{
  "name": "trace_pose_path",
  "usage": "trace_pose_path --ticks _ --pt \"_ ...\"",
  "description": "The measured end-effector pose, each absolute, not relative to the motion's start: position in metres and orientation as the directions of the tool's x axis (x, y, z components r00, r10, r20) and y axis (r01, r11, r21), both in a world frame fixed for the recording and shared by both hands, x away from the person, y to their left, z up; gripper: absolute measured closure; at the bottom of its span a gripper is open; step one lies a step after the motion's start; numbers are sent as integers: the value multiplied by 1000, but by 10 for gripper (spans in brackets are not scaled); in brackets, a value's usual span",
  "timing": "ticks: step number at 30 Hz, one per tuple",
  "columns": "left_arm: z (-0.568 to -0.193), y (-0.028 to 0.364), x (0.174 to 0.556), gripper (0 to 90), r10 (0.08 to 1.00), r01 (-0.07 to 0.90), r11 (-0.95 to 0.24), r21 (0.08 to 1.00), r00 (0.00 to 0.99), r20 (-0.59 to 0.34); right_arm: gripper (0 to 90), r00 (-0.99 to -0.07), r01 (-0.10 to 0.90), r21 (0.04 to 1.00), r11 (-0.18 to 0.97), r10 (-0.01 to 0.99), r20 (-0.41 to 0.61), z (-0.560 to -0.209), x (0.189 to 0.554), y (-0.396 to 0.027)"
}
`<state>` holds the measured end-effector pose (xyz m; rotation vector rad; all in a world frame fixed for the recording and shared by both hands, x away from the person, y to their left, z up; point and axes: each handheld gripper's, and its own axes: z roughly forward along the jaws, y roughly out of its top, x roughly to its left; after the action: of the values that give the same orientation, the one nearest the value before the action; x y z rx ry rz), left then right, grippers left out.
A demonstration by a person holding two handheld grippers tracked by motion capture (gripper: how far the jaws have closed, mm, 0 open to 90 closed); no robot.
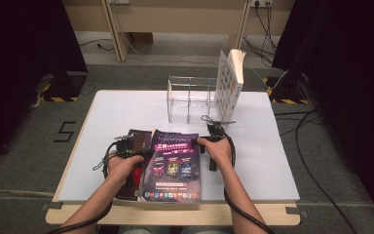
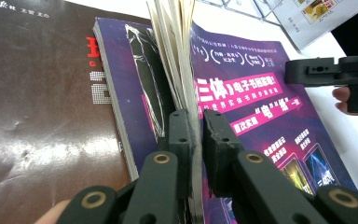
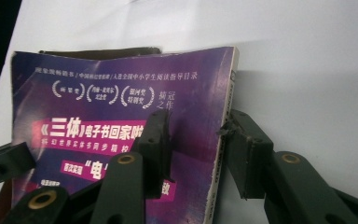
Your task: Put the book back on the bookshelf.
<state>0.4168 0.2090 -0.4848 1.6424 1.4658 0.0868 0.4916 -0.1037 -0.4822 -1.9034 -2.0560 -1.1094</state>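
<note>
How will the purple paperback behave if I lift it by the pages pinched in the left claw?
Probably floppy: the purple paperback has a soft cover that bows in the right gripper view. Its pages fan out above the left claw, so the block would likely sag open. The glossy cover may slip.

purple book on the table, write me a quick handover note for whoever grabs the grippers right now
Left gripper: shut on a sheaf of pages and the back cover at the left edge of the purple book, lifting them up.
Right gripper: fingers straddle the book's spine edge, one over the cover and one on the table side; whether they press is unclear.
Things: the purple book lies partly over a dark brown book near the front of the white table. A clear rack stands at the back with one book upright against it.
Done: one book stands at the rack.
Left: probably to stand the purple book, then the brown one, in the rack.
</note>
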Motion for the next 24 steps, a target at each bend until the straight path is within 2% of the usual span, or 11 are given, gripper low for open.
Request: trace_pose_path --ticks 3,7,9,11,15,16,17,20,23,24 --pt "-484 209 417 815 823 761 109 640 292 -487 633 -192 904 420 -75 808 556 -483 491 -105" --pt "-484 208 417 810 831 759 100 643 291 -474 665 -250 883 470 -26 820 515 -477 489 -104" --pt "-484 209 417 803 835 762 101 640 285 -470 720 -249 879 473 -50 800 547 -472 488 -107" --pt "-484 209 418 802 834 763 102 638 284 -472 731 -243 880 470 -64 790 563 -470 487 -108" --pt "-484 209 418 801 836 765 100 636 282 -471 698 -253 879 472 -68 772 582 -472 487 -110" --pt "-484 209 418 801 835 765 101 636 283 -472 659 -253 892 445 -76 732 632 -475 488 -109" --pt "-484 210 418 801 833 766 104 635 281 -476 659 -253 892 445 -76 732 632 -475 488 -109" --pt "-484 210 418 799 832 766 105 634 282 -478 704 -250 895 443 -61 754 608 -480 487 -105" --pt "-485 211 419 790 837 770 99 630 278 -471 777 -239 899 429 -86 726 645 -479 488 -108" --pt "-485 211 419 788 837 770 99 630 278 -471 777 -239 899 429 -86 726 645 -479 488 -108"
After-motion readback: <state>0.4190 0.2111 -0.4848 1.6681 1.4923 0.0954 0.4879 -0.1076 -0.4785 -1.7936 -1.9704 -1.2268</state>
